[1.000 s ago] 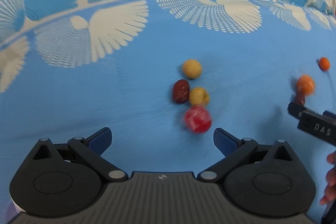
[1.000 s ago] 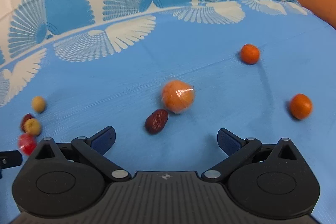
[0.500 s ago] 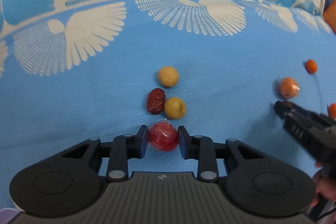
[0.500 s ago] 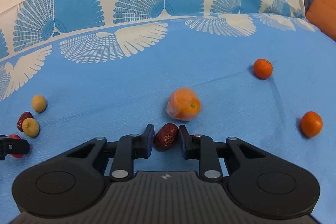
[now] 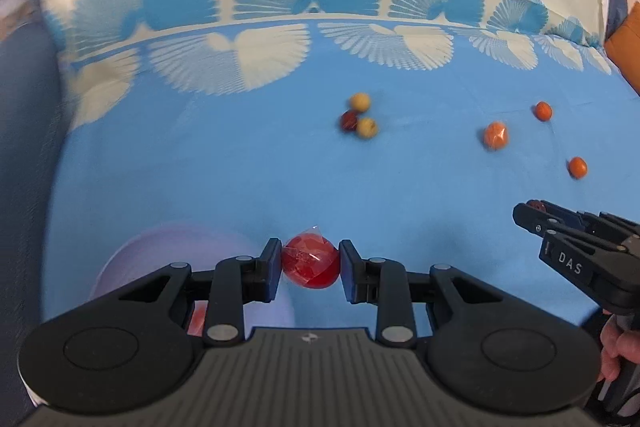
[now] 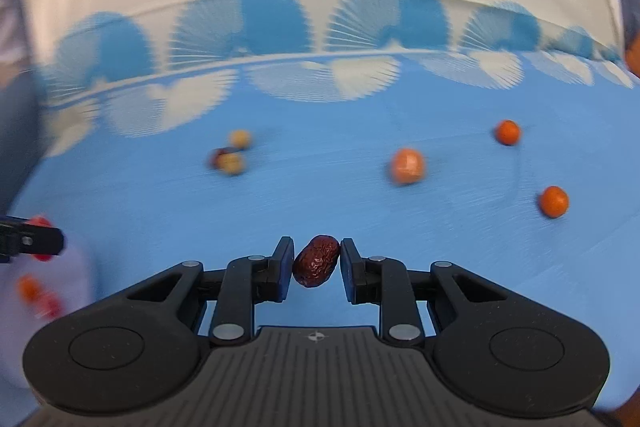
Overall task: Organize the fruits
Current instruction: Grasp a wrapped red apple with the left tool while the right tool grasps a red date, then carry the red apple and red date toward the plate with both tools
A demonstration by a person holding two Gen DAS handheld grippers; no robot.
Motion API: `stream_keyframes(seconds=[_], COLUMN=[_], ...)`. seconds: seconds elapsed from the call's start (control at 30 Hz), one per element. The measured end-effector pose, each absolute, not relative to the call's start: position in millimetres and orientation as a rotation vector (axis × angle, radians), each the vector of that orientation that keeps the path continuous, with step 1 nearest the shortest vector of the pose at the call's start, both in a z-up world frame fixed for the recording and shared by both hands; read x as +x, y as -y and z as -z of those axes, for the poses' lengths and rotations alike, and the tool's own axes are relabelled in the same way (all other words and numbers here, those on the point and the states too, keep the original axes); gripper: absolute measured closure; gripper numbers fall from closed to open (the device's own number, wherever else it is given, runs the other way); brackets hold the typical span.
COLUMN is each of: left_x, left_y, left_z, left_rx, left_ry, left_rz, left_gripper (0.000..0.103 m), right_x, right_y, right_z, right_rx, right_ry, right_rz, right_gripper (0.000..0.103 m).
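Note:
My left gripper [image 5: 310,265] is shut on a red wrapped fruit [image 5: 310,261] and holds it above the blue cloth, by the edge of a pale purple bowl [image 5: 176,247]. My right gripper [image 6: 316,263] is shut on a dark red date [image 6: 316,261], lifted off the cloth; it also shows in the left wrist view [image 5: 528,215]. On the cloth lie two yellow fruits [image 5: 360,102] with another date [image 5: 349,121], a wrapped orange [image 5: 495,135] and two small oranges [image 5: 543,111].
The pale purple bowl also shows at the left edge of the right wrist view [image 6: 44,291], with red and orange fruit in it. An orange cushion [image 5: 626,39] lies at the far right. The cloth's patterned cream border [image 5: 312,7] runs along the back.
Both grippers closed on their fruits, the left on the red wrapped fruit and the right on the date, then lifted and pulled back from the cloth. The purple bowl came into view.

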State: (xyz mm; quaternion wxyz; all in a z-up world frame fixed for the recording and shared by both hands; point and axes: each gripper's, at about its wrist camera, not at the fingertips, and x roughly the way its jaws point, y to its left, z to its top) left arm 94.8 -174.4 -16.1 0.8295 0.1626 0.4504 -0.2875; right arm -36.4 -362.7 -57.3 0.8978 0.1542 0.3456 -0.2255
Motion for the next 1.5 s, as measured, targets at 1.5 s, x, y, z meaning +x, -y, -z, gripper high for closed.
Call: stream_keyframes(seconds=[1.5], left_x=[-39], left_y=[-23], left_z=[-44], left_rx=[0.225], left_ry=[-0.889], left_rz=[0.331], left_gripper=[0.069], right_x=[-142], right_y=[159], right_z=[-28], right_rx=[0.101], right_ry=[-0.659], right_rz=[0.128], right_gripper=[0.076])
